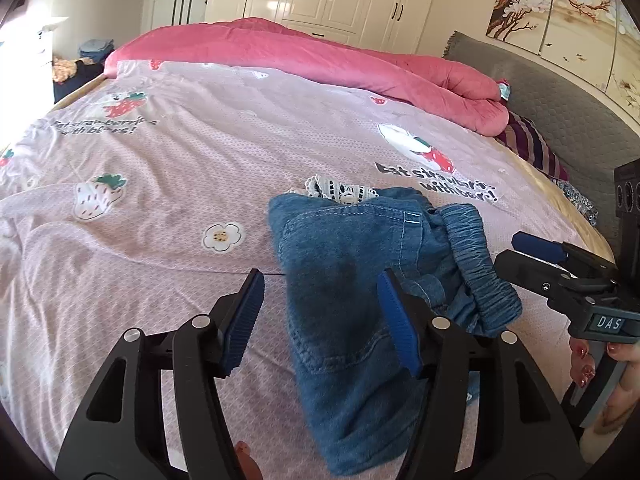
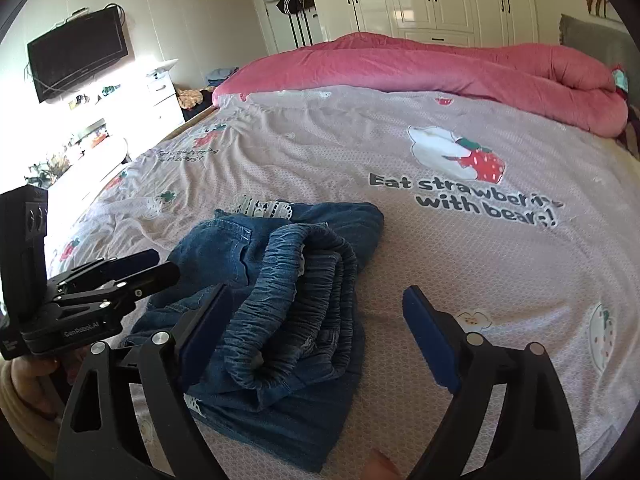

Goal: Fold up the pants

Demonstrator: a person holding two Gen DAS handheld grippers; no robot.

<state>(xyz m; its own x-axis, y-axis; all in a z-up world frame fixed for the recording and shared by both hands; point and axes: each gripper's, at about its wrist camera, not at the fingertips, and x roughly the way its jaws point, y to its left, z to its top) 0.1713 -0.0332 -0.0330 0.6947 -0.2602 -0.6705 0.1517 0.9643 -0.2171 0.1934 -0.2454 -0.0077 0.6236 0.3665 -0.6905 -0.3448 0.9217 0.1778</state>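
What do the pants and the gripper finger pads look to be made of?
Pants: blue denim-like woven cotton, matte, with visible topstitching and a gathered elastic waistband; white lace trim peeks out. Left gripper pads: blue, ribbed, probably rubber or soft plastic, on black hard-plastic fingers.

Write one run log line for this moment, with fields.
stage: pants folded | pants: bundle on bed sheet | left gripper: open, empty, over pants | right gripper: open, empty, around waistband
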